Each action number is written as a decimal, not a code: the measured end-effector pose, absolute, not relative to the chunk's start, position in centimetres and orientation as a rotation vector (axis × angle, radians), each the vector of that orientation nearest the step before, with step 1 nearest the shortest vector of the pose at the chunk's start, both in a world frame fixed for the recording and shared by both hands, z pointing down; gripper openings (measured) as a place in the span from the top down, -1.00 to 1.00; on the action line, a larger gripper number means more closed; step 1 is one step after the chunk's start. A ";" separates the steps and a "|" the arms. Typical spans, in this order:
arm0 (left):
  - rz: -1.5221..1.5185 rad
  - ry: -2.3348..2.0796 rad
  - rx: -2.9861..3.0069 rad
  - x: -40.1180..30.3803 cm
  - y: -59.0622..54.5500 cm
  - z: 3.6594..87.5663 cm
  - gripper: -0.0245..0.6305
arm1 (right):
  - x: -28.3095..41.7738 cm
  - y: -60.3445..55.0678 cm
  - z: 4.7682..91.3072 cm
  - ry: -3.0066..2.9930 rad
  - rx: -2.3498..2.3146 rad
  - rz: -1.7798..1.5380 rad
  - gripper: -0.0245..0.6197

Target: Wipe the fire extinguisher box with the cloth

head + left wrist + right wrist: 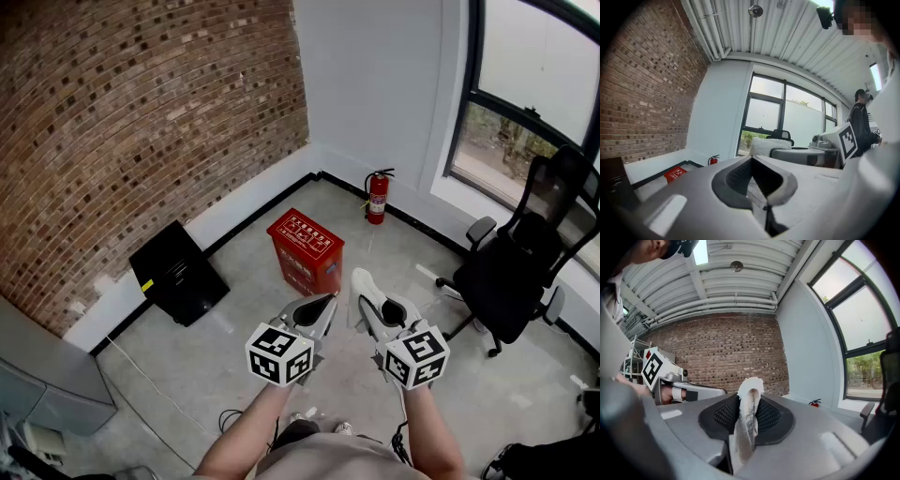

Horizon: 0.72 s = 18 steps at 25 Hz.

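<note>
Red fire extinguisher box (305, 251) was seen standing upright on the grey floor (234, 375), out in the open and touched by neither tool. Its flat top carried white print too small to be read. In the left gripper view the box (675, 174) appeared small and far off, low at the left.

Nearest to the box, on the person's side of it, the white cloth (368, 289) was held up by the right gripper (367, 305). In the right gripper view the jaws of that gripper (749, 401) were pressed on the cloth (746, 423) — a folded strip stood up above the dark pads and hung down below them. Just beside it, also short of the box, the left gripper (328, 302) was held with its jaws brought together and nothing between them, as was confirmed in its own view (751, 159). Both tools were pointed towards the box, close to level.

Beyond the box, a fire extinguisher (377, 197) was set against the white wall (375, 84). To the left of the box a black panel (178, 272) was leaned at the foot of the brick wall (141, 122). Well to the right of the box a black office chair (516, 272) was placed below the window (534, 103) — apart from everything else.
</note>
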<state>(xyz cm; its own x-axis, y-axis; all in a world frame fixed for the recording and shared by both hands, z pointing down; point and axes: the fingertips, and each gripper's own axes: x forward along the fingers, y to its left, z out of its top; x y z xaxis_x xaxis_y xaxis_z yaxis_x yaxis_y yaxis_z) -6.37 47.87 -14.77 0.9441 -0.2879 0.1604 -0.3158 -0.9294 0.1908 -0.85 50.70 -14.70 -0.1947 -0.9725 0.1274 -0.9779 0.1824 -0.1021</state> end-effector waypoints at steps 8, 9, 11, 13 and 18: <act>0.199 -0.465 2.887 -6.1 48.1 -14.5 0.92 | -0.8 50.9 -14.6 -2.411 1.931 0.228 0.60; 0.200 -0.469 2.887 -6.2 48.1 -14.5 0.92 | -0.8 50.9 -14.6 -2.413 1.931 0.224 0.60; 0.202 -0.475 2.890 -6.2 48.2 -14.5 0.92 | -0.8 51.0 -14.7 -2.414 1.930 0.216 0.60; 0.205 -0.479 2.892 -6.1 48.4 -14.5 0.92 | -0.7 51.1 -14.8 -2.417 1.929 0.209 0.59; 0.220 -0.498 2.888 -6.2 48.4 -14.2 0.92 | -0.2 51.4 -14.9 -2.420 1.935 0.208 0.59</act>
<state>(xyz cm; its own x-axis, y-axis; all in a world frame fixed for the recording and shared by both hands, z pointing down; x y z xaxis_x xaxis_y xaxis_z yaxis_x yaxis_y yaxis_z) -6.19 48.44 -14.20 0.9322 -0.3143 0.1794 -0.3444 -0.9228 0.1725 -0.20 51.38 -14.86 -0.2230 -0.9683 0.1121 -0.9733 0.2147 -0.0818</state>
